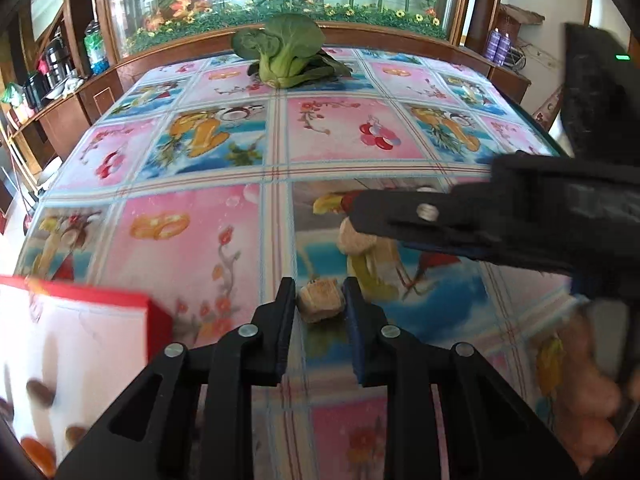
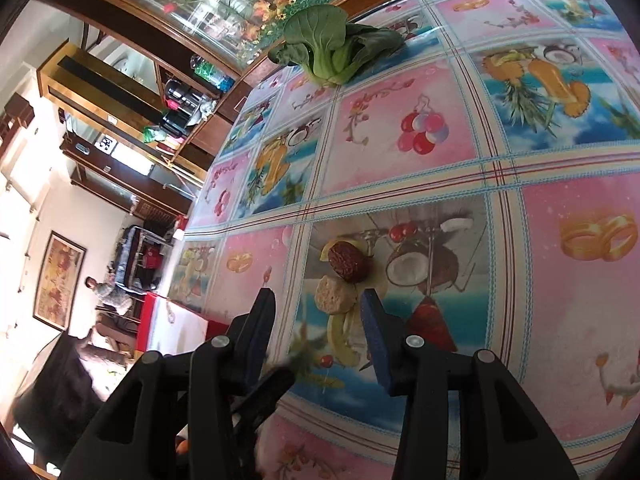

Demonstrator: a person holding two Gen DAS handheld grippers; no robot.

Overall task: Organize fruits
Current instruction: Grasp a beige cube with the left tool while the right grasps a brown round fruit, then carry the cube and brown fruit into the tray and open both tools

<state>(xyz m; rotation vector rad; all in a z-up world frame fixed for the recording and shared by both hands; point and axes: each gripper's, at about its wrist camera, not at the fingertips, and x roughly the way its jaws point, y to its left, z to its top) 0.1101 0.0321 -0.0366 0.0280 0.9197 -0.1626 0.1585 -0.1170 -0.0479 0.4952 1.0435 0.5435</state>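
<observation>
While sorting is under way, stock stands as follows. Box [image 1: 80,320]: red-rimmed, white inside, at the near left corner of the worktop [image 1: 248,208] in the left wrist view; it already holds several small items, brown and orange, too blurred to name, so part of the job appears done. Tan chunk [image 1: 322,298]: a rough, pale piece, possibly dried fruit, lying on the worktop just right of the box, between the jaws of the left gripper [image 1: 320,300]; the jaws stand close on either side of it and appear to be gripping it, though it is not yet lifted. Second tan chunk [image 2: 334,294]: on the worktop a little farther in, touching or nearly touching the date. Date [image 2: 347,261]: dark red, wrinkled, just beyond that chunk. Right gripper [image 2: 320,312]: jaws partly open and empty, tips reaching toward the second chunk without enclosing it; in the left wrist view this gripper crosses from the right edge above the same piece. Greens [image 1: 280,56]: a leafy bunch at the far edge of the worktop, well apart from everything else and untouched. Outstanding, by judgement: both chunks and the date have yet to reach the box; whether the greens belong to the sorting cannot be told.
</observation>
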